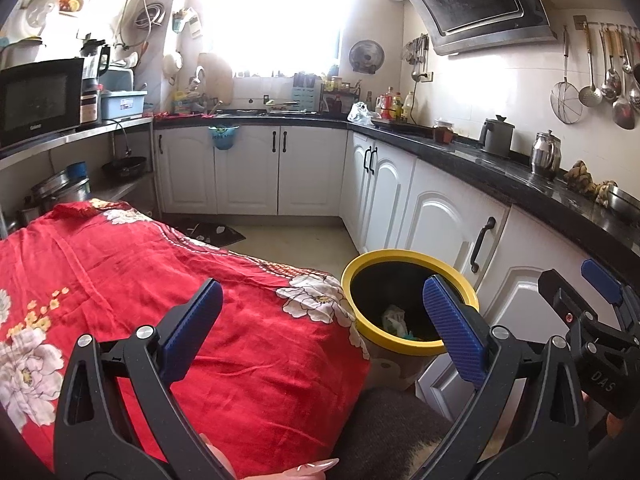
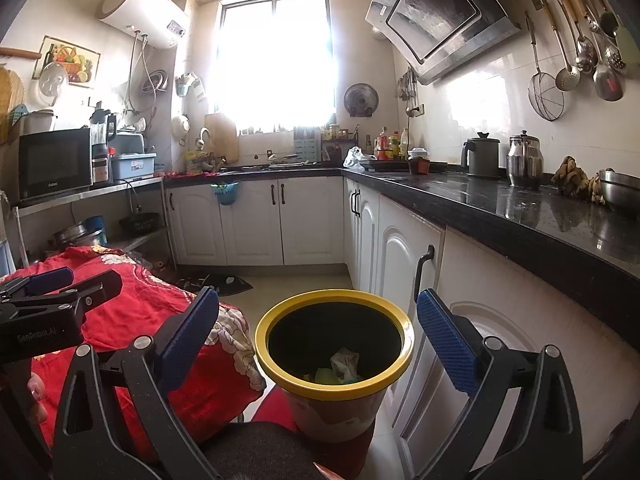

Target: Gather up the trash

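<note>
A yellow-rimmed trash bin (image 2: 400,354) stands on the floor beside the white cabinets; it also shows in the left wrist view (image 1: 360,272). Crumpled trash (image 2: 345,363) lies at its bottom, seen in the left wrist view as pale scraps (image 1: 394,318). My right gripper (image 2: 320,334) is open and empty, held above the bin's mouth. My left gripper (image 1: 320,320) is open and empty above the edge of a red floral cloth (image 1: 180,300), left of the bin. The right gripper shows at the left view's right edge (image 1: 600,312); the left gripper shows in the right view (image 2: 60,292).
The red floral cloth (image 2: 140,320) covers a table left of the bin. White cabinets (image 2: 400,248) under a black countertop (image 2: 520,208) run along the right. A dark mat (image 2: 220,282) lies on the floor ahead. A microwave (image 1: 38,98) sits on a shelf at left.
</note>
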`<state>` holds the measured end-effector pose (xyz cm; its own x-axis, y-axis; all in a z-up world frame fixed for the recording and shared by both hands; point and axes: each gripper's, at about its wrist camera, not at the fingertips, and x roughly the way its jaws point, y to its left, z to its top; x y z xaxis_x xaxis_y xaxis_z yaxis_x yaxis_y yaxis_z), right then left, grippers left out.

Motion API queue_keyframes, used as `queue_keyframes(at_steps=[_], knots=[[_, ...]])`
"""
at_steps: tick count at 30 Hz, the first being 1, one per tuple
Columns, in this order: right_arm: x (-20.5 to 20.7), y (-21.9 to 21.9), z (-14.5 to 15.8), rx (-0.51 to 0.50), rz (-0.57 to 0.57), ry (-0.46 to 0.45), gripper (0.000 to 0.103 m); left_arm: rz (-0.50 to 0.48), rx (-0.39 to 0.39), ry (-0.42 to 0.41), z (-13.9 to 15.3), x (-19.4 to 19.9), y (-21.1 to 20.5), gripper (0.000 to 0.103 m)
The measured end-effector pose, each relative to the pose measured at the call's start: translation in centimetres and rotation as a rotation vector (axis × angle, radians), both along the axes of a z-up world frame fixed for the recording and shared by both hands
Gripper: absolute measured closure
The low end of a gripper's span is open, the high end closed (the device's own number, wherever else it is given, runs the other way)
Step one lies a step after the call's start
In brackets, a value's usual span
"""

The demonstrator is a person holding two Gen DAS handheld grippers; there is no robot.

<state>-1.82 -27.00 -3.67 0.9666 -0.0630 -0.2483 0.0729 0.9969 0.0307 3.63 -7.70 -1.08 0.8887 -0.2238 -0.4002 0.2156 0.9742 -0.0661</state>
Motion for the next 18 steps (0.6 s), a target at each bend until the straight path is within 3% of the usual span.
queue_keyframes(at_steps=[18], knots=[[-0.06,0.02,0.04,0.002,-0.003,0.003,0.006,0.010,0.001,-0.001,-0.06,0.22,0.06,0.011]])
